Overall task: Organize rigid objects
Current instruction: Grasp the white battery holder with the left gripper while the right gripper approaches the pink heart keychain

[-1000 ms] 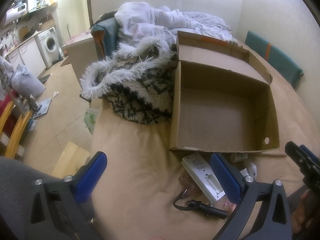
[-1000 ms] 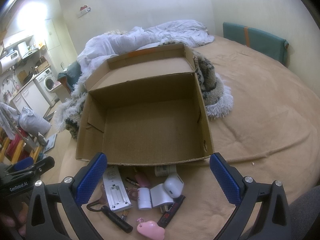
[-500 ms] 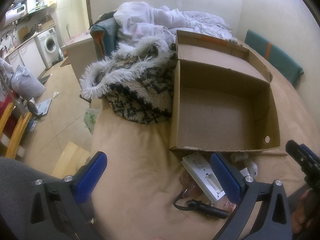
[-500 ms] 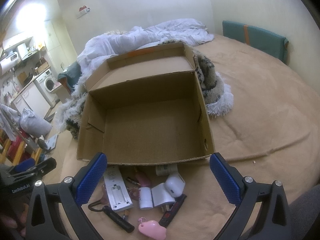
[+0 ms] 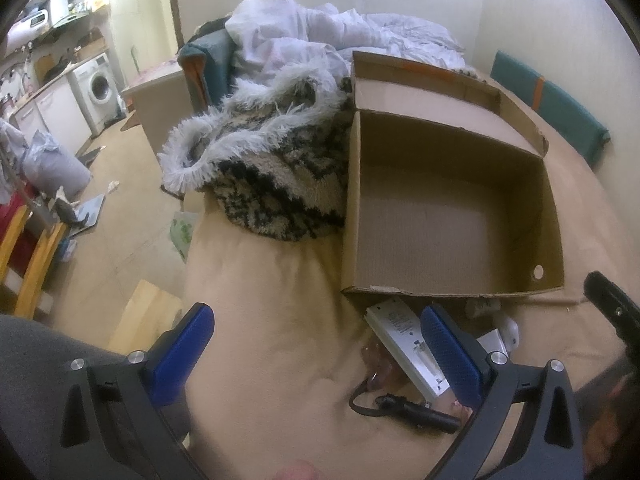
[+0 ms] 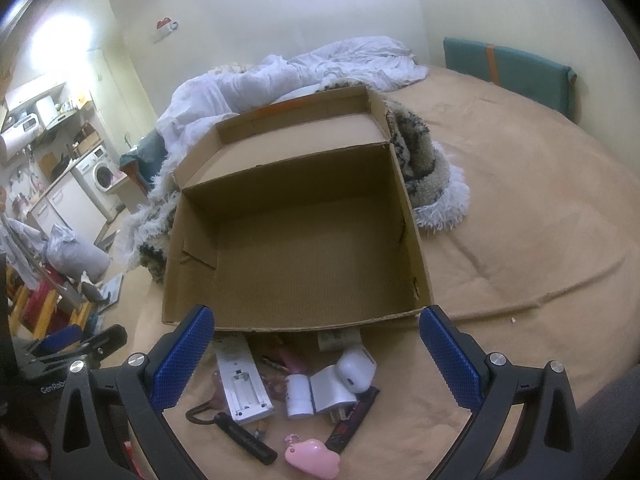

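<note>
An empty open cardboard box (image 6: 296,248) (image 5: 448,216) lies on the tan bed cover. In front of its near wall sits a cluster of small items: a white remote (image 6: 242,380) (image 5: 404,340), a black stick with a cord (image 6: 240,442) (image 5: 416,414), a white earbud case (image 6: 356,368), a white charger block (image 6: 332,392), a small white cylinder (image 6: 300,396), a pink cloud-shaped charm (image 6: 312,460) and a black flat bar (image 6: 352,420). My right gripper (image 6: 316,364) hangs open above this cluster. My left gripper (image 5: 316,360) is open over bare cover, left of the remote.
A shaggy black-and-cream rug (image 5: 276,168) and a white duvet (image 5: 304,44) lie behind and left of the box. A teal cushion (image 6: 508,68) leans on the far wall. The bed edge drops to the floor (image 5: 120,216) at left, with a washing machine (image 5: 98,88) beyond.
Both views have shifted only slightly, the box sitting a touch lower in the right wrist view. Both grippers stay open and no item has moved.
</note>
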Demonstrator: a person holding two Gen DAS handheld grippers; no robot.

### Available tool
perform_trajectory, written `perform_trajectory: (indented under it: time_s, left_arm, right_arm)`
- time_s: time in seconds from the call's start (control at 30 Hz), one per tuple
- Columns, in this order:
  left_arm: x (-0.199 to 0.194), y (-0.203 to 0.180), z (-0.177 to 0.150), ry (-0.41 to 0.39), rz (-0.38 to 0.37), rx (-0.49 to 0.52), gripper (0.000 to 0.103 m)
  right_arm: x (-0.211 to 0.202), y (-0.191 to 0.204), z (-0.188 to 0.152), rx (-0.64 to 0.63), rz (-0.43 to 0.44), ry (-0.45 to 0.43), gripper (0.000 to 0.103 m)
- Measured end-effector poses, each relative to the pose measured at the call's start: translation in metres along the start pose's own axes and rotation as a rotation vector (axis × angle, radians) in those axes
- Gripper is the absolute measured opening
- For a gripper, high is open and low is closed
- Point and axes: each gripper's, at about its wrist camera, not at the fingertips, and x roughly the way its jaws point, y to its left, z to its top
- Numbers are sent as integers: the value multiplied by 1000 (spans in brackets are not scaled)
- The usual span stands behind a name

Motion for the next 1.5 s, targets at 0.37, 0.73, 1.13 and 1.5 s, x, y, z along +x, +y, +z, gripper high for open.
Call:
perform_trajectory:
  time_s: [0.37, 0.73, 1.13, 1.5]
  left_arm:
    - [26, -12, 0, 150, 20, -68, 103]
    - [88, -38, -16, 348, -36, -171, 99]
    - [145, -76, -29, 415, -55, -108, 73]
    - [137, -75, -23, 449, -142, -31, 41]
  right_arm:
    - [6, -16, 1, 73, -44, 45, 103]
    - [24, -34, 1, 146, -25, 125, 103]
    - [34, -38, -2, 163, -30, 172, 103]
    - [40, -43, -5, 176, -29, 213, 103]
